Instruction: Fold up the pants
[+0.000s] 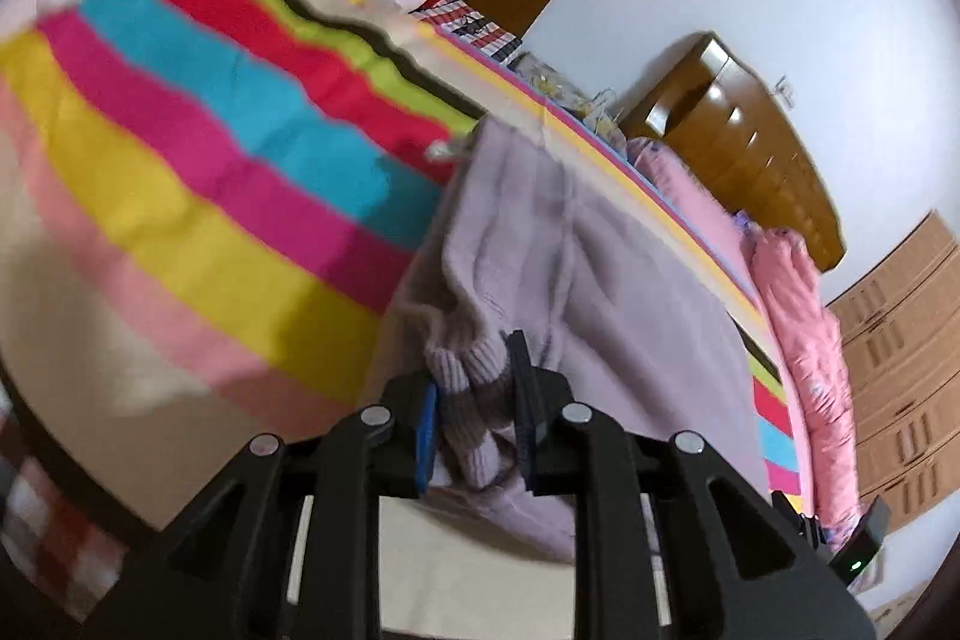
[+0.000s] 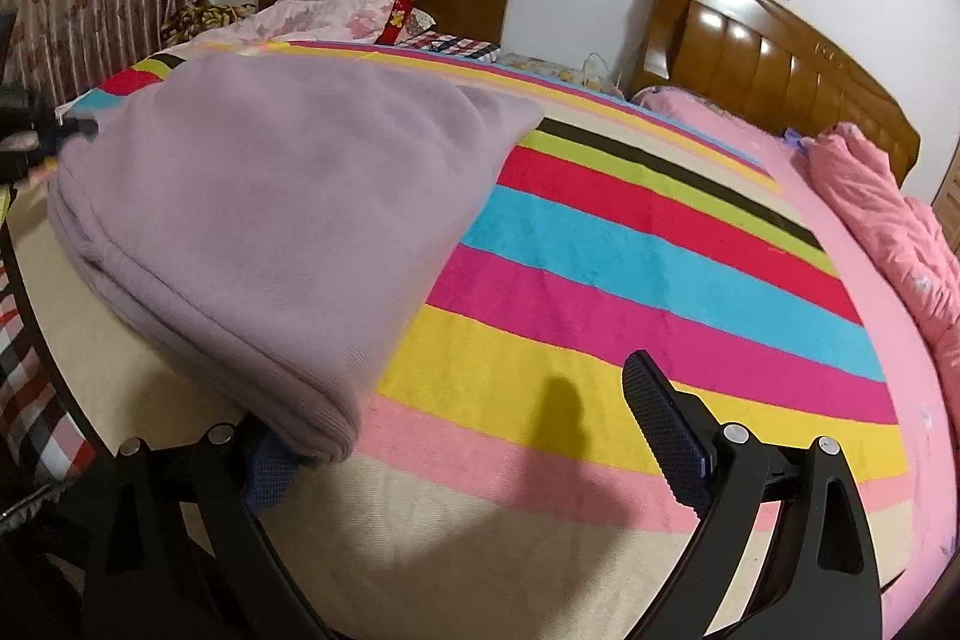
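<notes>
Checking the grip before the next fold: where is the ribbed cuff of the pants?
In the left wrist view, the ribbed cuff sits low centre, pinched between the left tongs, above the striped bedspread.

Bare striped blanket (image 2: pixel 630 268) right of pants (image 2: pixel 270 220); pink quilt (image 2: pixel 900 232) beyond.

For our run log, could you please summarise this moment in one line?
left gripper: shut on pants cuff | right gripper: open | pants: folded on striped blanket

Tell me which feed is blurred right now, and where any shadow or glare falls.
Left wrist view: motion-smeared, striped blanket soft; ribbed cuff of the pants in the left gripper sharper. Right wrist view: crisp, dark shadow on the blanket by the open right gripper, glare on the headboard.
</notes>
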{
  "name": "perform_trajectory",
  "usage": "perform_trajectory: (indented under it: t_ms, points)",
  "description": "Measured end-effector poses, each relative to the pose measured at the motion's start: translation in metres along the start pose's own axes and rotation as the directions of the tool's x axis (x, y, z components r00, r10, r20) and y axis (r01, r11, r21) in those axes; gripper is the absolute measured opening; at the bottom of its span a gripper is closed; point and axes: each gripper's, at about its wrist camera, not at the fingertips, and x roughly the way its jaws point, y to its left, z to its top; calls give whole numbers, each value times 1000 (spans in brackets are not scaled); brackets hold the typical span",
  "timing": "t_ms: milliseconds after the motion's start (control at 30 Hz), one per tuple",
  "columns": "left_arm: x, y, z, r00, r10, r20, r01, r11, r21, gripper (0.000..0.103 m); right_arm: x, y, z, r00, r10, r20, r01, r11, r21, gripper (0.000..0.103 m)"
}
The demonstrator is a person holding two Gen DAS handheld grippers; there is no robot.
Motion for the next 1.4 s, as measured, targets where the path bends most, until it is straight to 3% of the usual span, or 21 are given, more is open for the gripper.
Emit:
perform_trajectory:
  t_ms: [367, 567, 700, 767, 867, 1000, 1400]
  points:
    - [-6, -11, -3, 1000, 14, 15, -15, 998, 54, 21, 4, -9, 0, 998, 58, -19, -57, 996, 69, 92]
    - [-46, -50, 1, 987, -2, 160, -29, 980, 196, 20, 2, -7, 1, 998, 51, -21, -49, 997, 63, 92]
    - [-8, -9, -12, 997, 56, 48, -59, 996, 73, 21, 3, -6, 0, 998, 64, -17, -63, 996, 67, 92]
    - [-6, 0, -18, 997, 28, 66, -33, 997, 64, 21, 3, -6, -1, 998, 63, -15, -62, 996, 60, 93]
    - [-9, -10, -15, 996, 61, 70, -68, 993, 97, 21, 4, -7, -1, 997, 71, -20, -70, 995, 69, 93]
    - [-9, 0, -17, 997, 44, 69, -48, 997, 53, 21, 3, -7, -1, 998, 65, -19, -64, 996, 67, 93]
    - [-8, -6, -17, 995, 72, 74, -76, 995, 62, 22, 1, -4, -3, 998, 59, -19, -58, 997, 51, 93]
